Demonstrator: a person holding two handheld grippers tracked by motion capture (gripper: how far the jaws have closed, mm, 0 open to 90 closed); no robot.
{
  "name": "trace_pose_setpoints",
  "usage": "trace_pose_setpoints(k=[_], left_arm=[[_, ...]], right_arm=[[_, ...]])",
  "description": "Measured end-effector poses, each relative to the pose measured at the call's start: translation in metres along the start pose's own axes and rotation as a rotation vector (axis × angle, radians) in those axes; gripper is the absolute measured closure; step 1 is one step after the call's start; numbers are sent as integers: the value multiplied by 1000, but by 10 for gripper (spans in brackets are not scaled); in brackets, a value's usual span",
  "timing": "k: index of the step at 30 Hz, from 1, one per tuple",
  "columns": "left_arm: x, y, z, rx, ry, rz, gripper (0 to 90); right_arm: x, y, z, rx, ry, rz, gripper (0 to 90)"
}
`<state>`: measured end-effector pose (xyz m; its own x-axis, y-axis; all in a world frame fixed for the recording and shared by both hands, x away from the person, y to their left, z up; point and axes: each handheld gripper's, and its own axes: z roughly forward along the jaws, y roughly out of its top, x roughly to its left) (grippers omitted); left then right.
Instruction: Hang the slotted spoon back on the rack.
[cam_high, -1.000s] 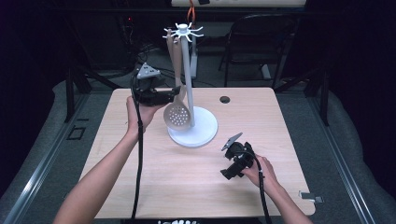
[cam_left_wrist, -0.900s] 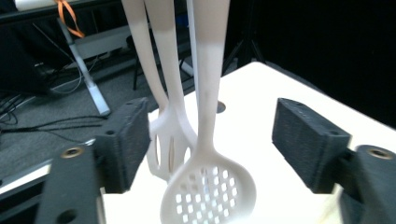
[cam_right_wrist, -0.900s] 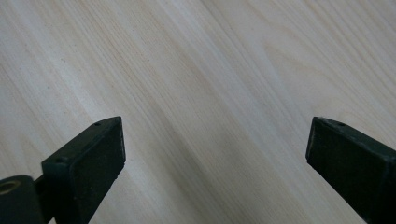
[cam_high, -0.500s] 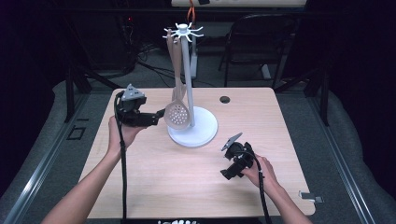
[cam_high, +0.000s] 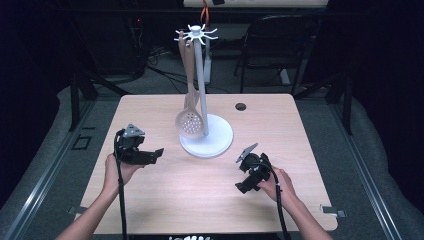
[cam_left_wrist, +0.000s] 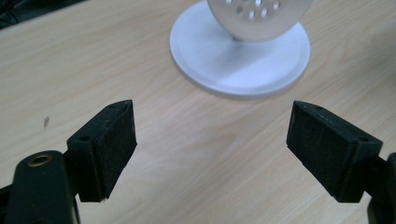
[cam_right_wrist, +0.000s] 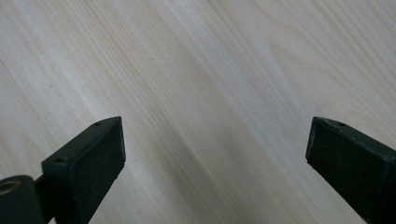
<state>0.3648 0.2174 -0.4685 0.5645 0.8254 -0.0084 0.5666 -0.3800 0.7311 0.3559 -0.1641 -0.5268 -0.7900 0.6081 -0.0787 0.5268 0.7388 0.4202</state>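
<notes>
Evidently hang step done — slotted spoon (cam_high: 189, 123) on stand (cam_high: 206, 142); left gripper (cam_high: 159, 152) wide, jaws just opened, empty; right gripper (cam_high: 245, 156) wide, empty — next: withdraw.

Stand (cam_high: 206, 142) sits on the tabletop (cam_high: 150, 205) just behind centre, its pole upright – slotted spoon (cam_high: 189, 122) hangs from the top hooks on the pole's left, bowl low over the base. Left gripper (cam_high: 156, 154) is left of the stand's base, near it but apart, with bare tabletop between its fingers (cam_left_wrist: 109, 144); right gripper (cam_high: 243, 172) is in front and to the right of the base. Small hole (cam_high: 241, 106) lies behind and right of the stand – chair (cam_high: 280, 45) on the floor beyond the far edge.
</notes>
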Motion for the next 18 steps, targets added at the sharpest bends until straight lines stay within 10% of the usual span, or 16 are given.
trace_pose_setpoints(k=[18], left_arm=[[17,-38,9,22,18,-100,143]], right_arm=[[-3,1,2,18,-3,-12,42]])
